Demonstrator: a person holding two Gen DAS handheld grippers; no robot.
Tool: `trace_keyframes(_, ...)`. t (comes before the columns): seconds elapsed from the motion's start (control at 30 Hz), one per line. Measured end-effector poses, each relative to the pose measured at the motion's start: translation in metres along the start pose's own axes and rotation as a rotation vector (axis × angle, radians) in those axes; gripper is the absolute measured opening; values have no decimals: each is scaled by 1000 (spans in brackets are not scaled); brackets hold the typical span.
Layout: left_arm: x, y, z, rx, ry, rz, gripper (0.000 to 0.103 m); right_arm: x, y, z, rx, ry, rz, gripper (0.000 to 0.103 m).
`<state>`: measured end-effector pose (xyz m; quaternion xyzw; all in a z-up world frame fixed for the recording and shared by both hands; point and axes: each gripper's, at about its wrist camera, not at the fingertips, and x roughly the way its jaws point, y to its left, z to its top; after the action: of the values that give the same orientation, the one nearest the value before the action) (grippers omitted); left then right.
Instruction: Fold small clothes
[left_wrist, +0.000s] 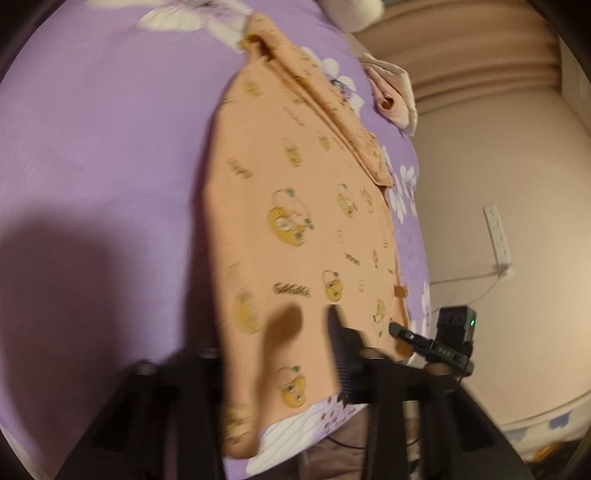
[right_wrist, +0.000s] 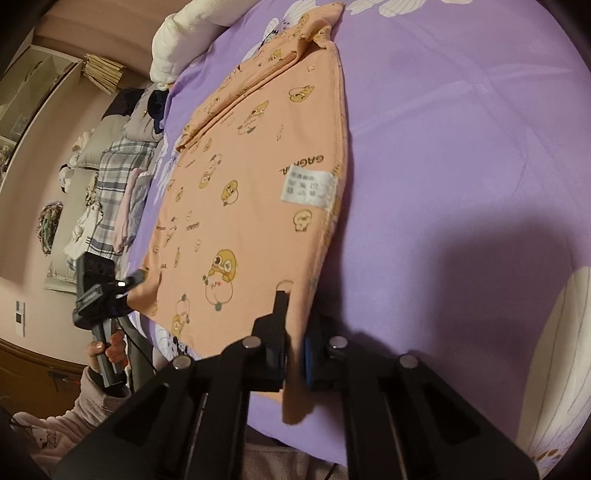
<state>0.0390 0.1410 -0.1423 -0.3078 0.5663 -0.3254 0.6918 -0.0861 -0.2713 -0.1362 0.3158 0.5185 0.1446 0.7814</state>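
An orange garment (left_wrist: 295, 184) printed with yellow ducks lies flat on the purple flowered bedsheet (left_wrist: 92, 147). My left gripper (left_wrist: 314, 332) is shut on the garment's near hem; one finger (left_wrist: 341, 347) shows, and the cloth drapes over the other. In the right wrist view the same garment (right_wrist: 251, 177) shows a white care label (right_wrist: 310, 188). There my right gripper (right_wrist: 295, 343) is shut on the near edge, with cloth pinched between its pads. Each view shows the other gripper at the garment's far near corner: the right gripper (left_wrist: 397, 328), the left gripper (right_wrist: 136, 278).
A folded pink cloth (left_wrist: 391, 99) lies by the bed's right edge. A white power strip (left_wrist: 498, 236) hangs on the wall. A pile of clothes (right_wrist: 114, 184) and a white pillow (right_wrist: 184, 40) are beyond the bed's left side. A hand (right_wrist: 110, 350) holds the left gripper's handle.
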Motion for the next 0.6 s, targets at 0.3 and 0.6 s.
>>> trace_keyframes(0.3, -13, 7, 6, -102, -60, -210, 1, -6, 9, 7, -8, -59, 135, 6)
trace_keyframes(0.6, -21, -26, 43, -35, -175, -389, 1, -22, 36, 45, -26, -220, 281, 6)
